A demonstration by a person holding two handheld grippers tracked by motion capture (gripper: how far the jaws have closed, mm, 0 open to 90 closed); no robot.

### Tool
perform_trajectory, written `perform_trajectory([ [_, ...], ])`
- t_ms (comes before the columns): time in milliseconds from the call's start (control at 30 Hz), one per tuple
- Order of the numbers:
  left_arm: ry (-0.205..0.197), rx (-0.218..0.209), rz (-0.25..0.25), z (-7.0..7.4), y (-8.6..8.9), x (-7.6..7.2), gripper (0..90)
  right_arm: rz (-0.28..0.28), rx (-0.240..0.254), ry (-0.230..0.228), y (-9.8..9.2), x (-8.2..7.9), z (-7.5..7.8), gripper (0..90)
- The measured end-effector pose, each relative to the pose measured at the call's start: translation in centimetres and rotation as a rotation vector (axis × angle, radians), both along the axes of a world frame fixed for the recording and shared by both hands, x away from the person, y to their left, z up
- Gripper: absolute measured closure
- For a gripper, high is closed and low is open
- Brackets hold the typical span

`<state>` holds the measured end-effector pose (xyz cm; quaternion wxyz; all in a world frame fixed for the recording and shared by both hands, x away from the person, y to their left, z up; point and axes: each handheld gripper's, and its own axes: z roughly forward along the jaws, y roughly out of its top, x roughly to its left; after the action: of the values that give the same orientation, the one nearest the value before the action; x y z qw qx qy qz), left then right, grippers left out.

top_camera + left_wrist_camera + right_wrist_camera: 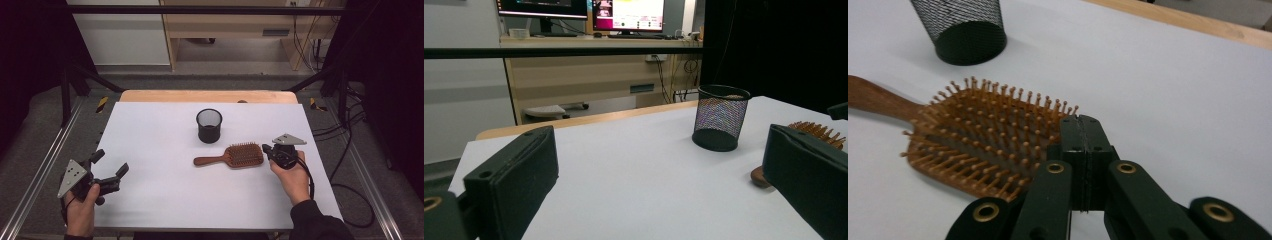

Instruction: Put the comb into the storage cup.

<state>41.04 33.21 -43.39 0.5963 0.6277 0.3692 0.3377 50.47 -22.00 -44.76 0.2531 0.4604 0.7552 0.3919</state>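
Our right gripper (268, 149) has its fingers pressed together, empty, just beside the hairbrush (235, 155) head; the brush's handle runs away from them across the table (165, 200). Our left gripper (111, 165), fingers spread, waits well apart.

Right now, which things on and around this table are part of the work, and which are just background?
Part of the work:
- wooden hairbrush, bristles up on the white table top
- black mesh cup, upright behind it
- right hand-held gripper, shut, at the brush head
- left hand-held gripper, open, away from both

Background:
- desk with monitors
- floor cables
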Motion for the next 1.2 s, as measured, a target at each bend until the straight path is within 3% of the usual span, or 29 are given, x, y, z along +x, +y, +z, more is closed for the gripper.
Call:
perform_trajectory([
  [133,-0.001,-0.002,0.004,0.0,0.1,0.0,1.8,-0.023,-0.015,0.032,-0.1,1.0,-0.9,90.0],
  [267,0.004,-0.003,0.008,0.0,0.1,0.0,1.8,-0.028,-0.001,0.054,0.0,1.6,-1.4,90.0],
  [633,0.007,0.003,0.007,0.0,0.1,0.1,1.9,-0.027,-0.021,0.052,0.2,2.6,-1.7,90.0],
  [833,0.008,0.001,0.01,0.0,0.1,0.1,1.9,-0.043,0.018,0.039,-0.1,3.3,-2.1,90.0],
  [1200,0.012,0.005,0.006,-0.1,0.1,0.1,1.9,-0.04,0.016,0.036,0.2,3.7,-2.5,90.0],
])
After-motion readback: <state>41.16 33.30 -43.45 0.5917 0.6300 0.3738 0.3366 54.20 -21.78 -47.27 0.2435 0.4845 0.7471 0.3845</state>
